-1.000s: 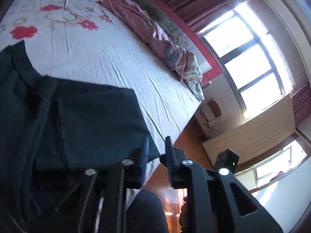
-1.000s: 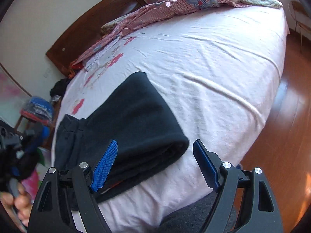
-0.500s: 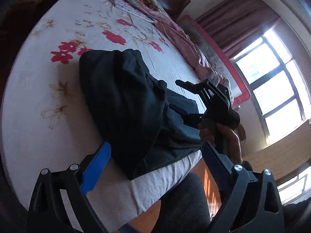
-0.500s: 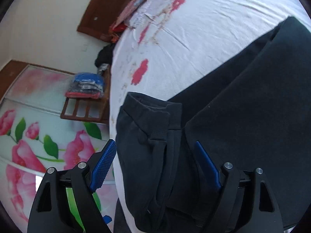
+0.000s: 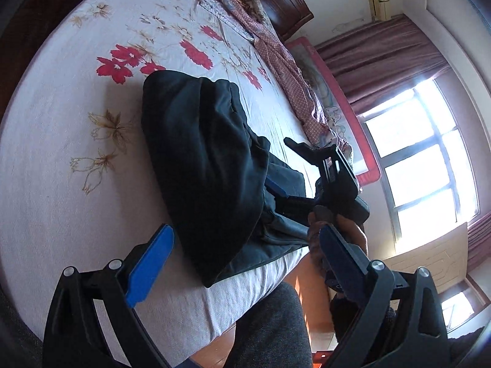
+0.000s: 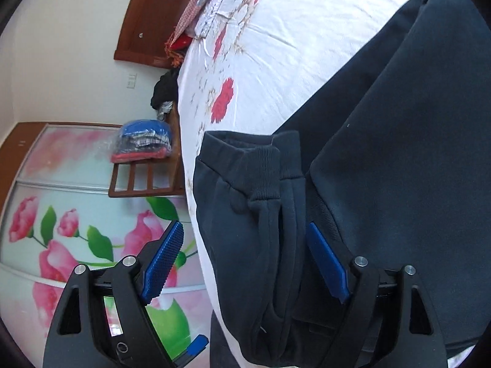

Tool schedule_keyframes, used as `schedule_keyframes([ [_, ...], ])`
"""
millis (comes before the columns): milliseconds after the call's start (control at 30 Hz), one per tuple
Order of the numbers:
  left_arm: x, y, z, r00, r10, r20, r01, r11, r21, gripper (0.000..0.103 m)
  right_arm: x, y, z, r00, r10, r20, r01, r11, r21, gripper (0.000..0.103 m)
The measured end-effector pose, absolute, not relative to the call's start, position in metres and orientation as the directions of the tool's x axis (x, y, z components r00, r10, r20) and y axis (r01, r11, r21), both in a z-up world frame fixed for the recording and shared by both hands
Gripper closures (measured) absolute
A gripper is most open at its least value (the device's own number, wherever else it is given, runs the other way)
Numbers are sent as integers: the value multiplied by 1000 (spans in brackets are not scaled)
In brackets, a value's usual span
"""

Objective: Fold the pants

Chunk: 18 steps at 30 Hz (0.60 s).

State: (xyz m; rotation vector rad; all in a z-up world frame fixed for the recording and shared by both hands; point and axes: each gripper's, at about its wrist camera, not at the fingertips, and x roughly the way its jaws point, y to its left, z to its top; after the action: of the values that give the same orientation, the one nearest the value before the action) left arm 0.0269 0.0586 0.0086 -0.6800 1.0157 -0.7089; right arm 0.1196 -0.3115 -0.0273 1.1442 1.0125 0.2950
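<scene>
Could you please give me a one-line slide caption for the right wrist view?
Open right gripper straddles the cuffed end of dark pants on a floral bed sheet.

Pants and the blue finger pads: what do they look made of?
Pants: dark, matte knit, probably fleece or sweatshirt cotton; the cuff shows ribbing. Left pad of the right gripper: blue, likely rubber or plastic, with a fine grid texture.

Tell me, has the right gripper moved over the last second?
Yes. The right gripper swung from the folded end of the pants to their cuffed end, now facing the flowered wardrobe instead of the bed's far side.
</scene>
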Motion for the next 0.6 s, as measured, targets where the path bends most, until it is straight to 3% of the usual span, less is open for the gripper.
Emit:
schedule_keyframes([
  [100,26,62,11,362,-785,-503,203,593,-779,7,126,-303,-26,565,659,-497,245,441,863,21],
  [133,26,63,11,366,-783,-504,199,594,-779,6,129,-299,-22,562,645,-518,227,482,846,26],
  [167,26,63,11,368,-782,-503,195,594,-780,6,132,-294,-18,557,624,-548,210,532,820,38],
  [233,27,63,10,365,-779,-509,184,597,-781,6,137,-285,-14,539,590,-602,197,606,771,81],
  [267,27,62,10,363,-780,-510,185,596,-781,6,137,-282,-10,543,591,-596,182,610,771,86],
  [433,23,58,17,370,-770,-520,211,615,-760,6,124,-283,40,637,597,-488,90,571,816,95],
  [600,17,45,26,355,-766,-536,267,633,-727,5,67,-327,91,790,476,-387,25,604,796,95],
])
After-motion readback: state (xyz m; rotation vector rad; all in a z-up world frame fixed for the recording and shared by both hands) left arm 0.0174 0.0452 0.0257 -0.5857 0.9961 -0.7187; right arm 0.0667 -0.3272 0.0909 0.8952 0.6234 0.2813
